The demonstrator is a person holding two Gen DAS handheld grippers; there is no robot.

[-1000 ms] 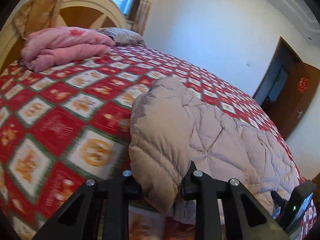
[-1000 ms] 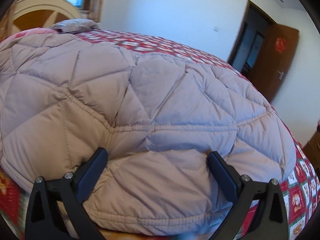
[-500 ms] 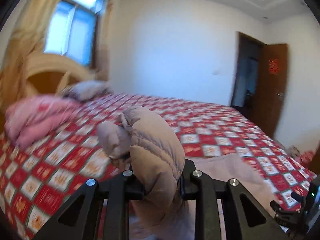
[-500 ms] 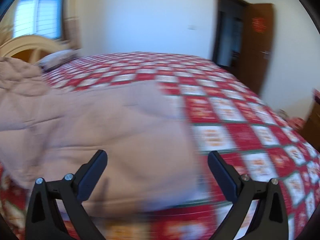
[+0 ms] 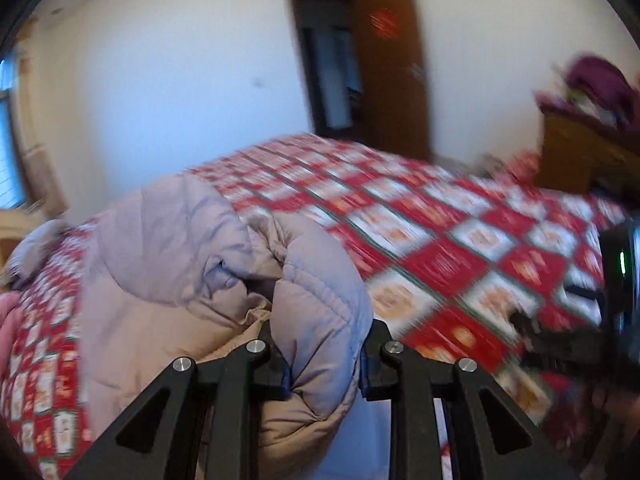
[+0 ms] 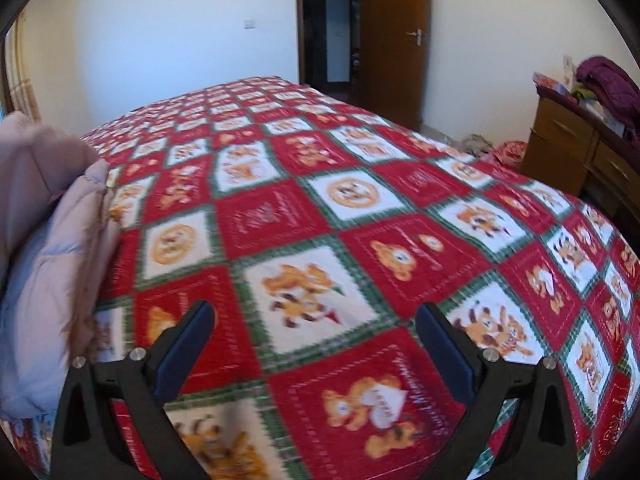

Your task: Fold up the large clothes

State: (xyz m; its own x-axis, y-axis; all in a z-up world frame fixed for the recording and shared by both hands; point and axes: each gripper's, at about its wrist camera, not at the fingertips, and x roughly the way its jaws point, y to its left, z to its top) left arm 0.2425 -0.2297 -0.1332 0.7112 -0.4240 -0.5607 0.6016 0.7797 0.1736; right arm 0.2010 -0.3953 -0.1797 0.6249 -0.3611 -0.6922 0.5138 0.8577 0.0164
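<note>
Puffy quilted cloth coat [image 5: 208, 264]

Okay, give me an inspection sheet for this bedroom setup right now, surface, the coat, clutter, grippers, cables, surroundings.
Surface: bed with a red, white and green checked bedspread, bare under the right gripper.
Job's things: beige quilted coat, bunched and lifted at the left side of the bed, one padded fold pinched.
Clutter: pink bedding at the left edge; purple garment and small items on the wooden dresser.
Grippers: left gripper jaws shut on the coat fold; right gripper jaws wide open, nothing between them.
Cables: nothing seen.
Surroundings: white walls, open brown door with a red ornament, window at far left; left view blurred.
</note>
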